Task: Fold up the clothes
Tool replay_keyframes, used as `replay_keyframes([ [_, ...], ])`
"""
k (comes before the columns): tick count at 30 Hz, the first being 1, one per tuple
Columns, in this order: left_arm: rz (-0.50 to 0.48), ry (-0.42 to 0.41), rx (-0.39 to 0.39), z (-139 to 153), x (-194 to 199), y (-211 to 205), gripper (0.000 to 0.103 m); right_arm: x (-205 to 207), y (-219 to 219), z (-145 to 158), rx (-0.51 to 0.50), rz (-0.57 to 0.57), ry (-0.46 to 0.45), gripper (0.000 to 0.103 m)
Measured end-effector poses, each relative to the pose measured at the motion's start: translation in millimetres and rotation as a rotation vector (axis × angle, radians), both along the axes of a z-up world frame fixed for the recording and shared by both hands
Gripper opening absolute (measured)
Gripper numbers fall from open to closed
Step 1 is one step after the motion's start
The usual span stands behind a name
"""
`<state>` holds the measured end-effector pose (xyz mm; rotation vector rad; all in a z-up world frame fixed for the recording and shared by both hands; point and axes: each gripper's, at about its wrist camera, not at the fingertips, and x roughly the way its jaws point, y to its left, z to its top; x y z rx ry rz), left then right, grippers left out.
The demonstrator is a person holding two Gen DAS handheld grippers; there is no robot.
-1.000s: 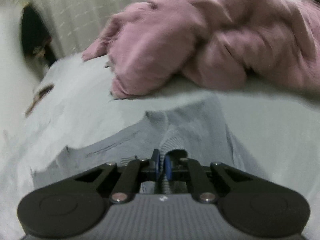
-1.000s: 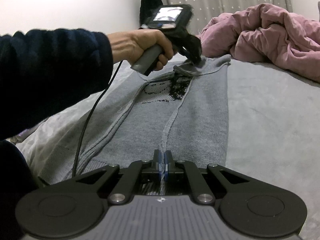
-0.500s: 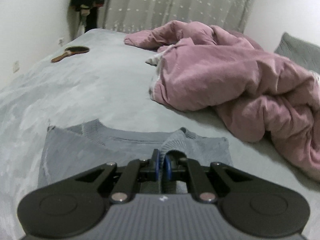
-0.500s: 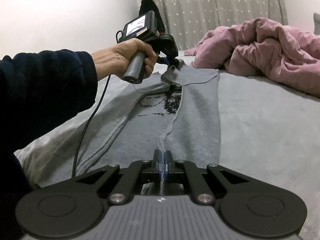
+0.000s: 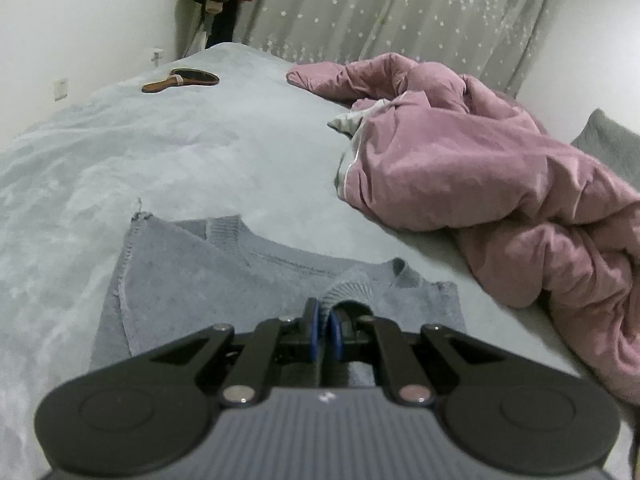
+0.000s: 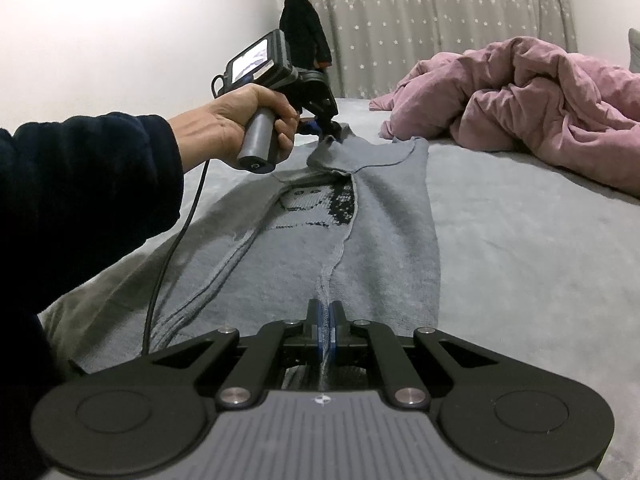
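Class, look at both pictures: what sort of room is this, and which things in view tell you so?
Most likely a bedroom. The grey sweater lies on a wide bed, a crumpled pink duvet is heaped on it, and star-patterned curtains hang behind.

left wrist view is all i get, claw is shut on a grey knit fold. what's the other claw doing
Observer: The right claw is shut on the sweater too, pinching a raised seam at the end nearest its camera.
Operator: so is the sweater off the bed
Observer: Mostly flat on the bed; only the pinched corner under the left claw lifts.
Operator: any pattern on it
Observer: Yes, a dark knitted face design shows beside the folded-over panel.
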<state>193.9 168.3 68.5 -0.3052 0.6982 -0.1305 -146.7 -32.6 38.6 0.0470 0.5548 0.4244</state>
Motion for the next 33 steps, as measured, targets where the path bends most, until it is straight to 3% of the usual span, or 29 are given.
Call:
replay_keyframes([
  [10, 0.041, 0.049, 0.007, -18.0, 0.7, 6.3, 0.007, 0.7, -1.1, 0.1, 0.015, 0.012, 0.014, 0.006],
  [18, 0.048, 0.033, 0.002, -25.0, -3.1, 10.2, 0.007, 1.4, 0.9, -3.4, 0.007, 0.014, 0.028, 0.006],
  [29, 0.077, -0.002, -0.086, -25.1, -12.6, 23.6, 0.007, 1.0, 2.8, -5.3, -0.003, 0.006, 0.028, 0.006],
  [33, 0.097, 0.009, -0.078, -28.1, -11.0, 24.0, 0.007, 0.0, 3.4, -5.8, -0.008, 0.006, 0.025, 0.006],
])
